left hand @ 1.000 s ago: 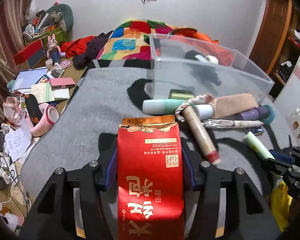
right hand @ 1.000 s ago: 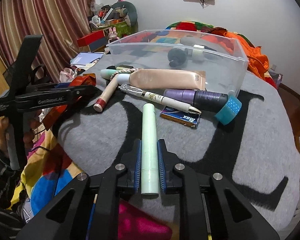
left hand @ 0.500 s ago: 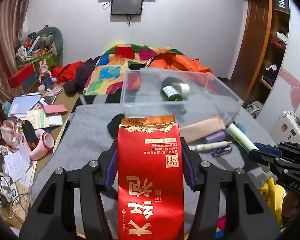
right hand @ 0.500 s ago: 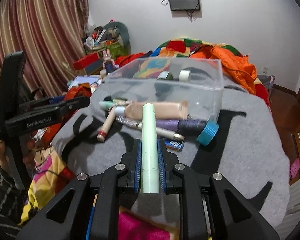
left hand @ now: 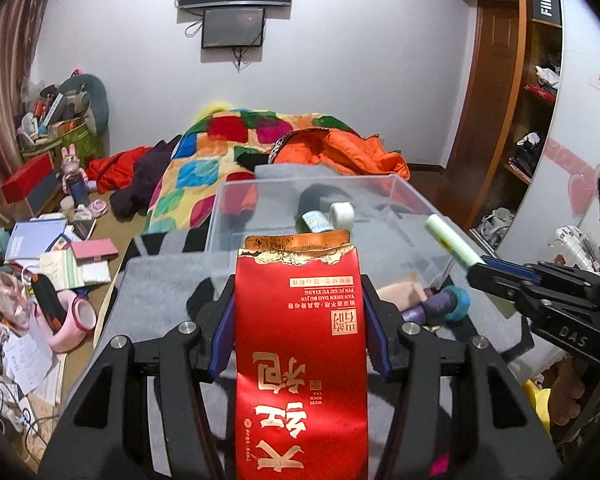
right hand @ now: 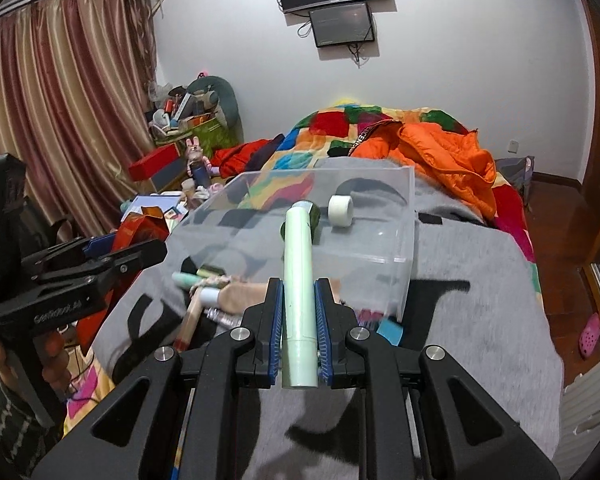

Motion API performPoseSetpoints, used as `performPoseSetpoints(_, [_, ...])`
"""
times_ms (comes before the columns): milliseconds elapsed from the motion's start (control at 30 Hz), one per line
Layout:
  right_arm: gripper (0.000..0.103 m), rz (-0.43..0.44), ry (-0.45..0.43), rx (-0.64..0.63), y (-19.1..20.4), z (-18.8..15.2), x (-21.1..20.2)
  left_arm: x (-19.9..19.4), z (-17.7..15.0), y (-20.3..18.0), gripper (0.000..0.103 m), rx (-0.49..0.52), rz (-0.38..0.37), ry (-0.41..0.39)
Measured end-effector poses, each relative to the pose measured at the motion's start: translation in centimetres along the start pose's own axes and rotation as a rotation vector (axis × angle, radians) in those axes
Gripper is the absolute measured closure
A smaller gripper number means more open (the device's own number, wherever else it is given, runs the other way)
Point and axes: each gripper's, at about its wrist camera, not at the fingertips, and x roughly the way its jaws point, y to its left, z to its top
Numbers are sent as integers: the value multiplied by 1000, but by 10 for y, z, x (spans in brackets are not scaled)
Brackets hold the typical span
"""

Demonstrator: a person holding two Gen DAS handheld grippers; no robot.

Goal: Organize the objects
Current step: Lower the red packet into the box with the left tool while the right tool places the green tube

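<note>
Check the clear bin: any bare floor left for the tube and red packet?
Yes. The clear bin is bare at its near half; only a tape roll and dark bottle sit at the back. Crowded: the pile on the blanket before it.

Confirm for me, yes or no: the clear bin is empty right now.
No: in the right wrist view the clear bin already holds a white tape roll and a dark bottle on its floor.

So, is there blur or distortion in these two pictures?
Left wrist view: sharp on the red tea packet, and the fisheye bends the wardrobe edge. Right wrist view: the pale green tube is crisp, and the curtains curve at the dark corners.
</note>
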Motion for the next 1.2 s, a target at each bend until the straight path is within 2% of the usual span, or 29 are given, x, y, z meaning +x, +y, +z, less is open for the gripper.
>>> performPoseSetpoints(300, [89,-27,-2,20,-8,21,21,20,23,-3,49,9,-29,1])
performPoseSetpoints(567, [89,-38,-6,27,-14,40,38,46,46,3,49,-9,-14,12])
performPoseSetpoints(767, [89,-46,10,30,-20,51,54,67,57,10,49,-28,-12,39])
performPoseSetpoints(1000, [89,-60,31,63,-28,62,75,92,69,14,49,-14,34,63])
performPoseSetpoints(1200, [89,-80,63,56,-30,63,94,114,74,22,49,-36,16,108])
